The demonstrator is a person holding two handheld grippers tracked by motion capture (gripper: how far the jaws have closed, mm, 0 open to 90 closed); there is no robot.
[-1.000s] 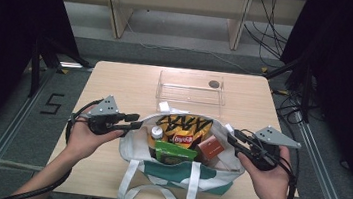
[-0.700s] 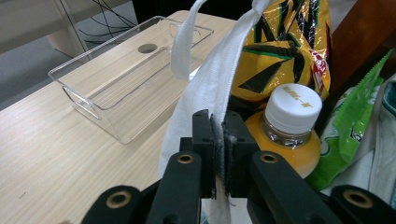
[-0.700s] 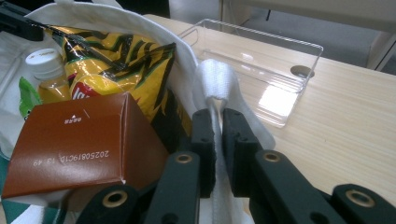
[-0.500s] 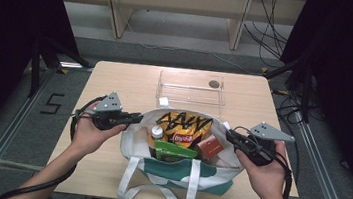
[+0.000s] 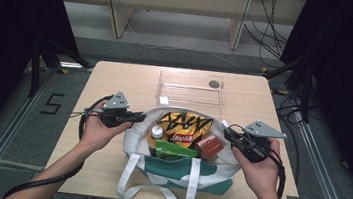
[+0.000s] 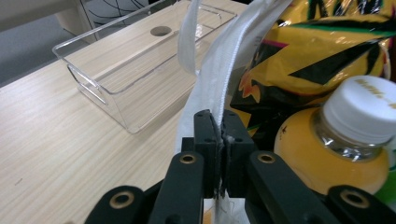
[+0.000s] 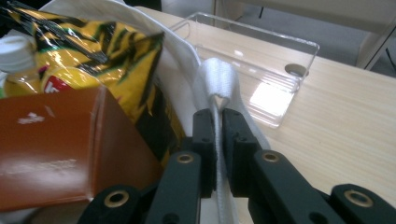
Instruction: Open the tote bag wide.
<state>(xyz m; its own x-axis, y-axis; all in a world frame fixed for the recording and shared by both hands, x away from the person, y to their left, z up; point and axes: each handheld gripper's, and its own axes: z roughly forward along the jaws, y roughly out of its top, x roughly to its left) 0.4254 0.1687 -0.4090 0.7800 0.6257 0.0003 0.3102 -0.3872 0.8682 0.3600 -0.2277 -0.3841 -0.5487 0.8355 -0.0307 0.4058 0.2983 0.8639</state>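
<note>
both grippers clamped on the white canvas tote bag [image 5: 176, 172] rim at frame centre - left gripper [image 5: 134, 117] fingers on its left edge, right gripper [image 5: 228, 134] on its right. mouth's long axis runs between them; next pull - straight apart.

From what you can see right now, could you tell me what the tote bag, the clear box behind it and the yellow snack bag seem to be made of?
The tote bag looks like white woven cloth, matte, with a stitched rim that folds between the jaws. The clear box is probably rigid acrylic or similar plastic: see-through, with glossy glare and sharp edges. The yellow snack bag appears to be shiny plastic film, crinkled and reflective.
</note>
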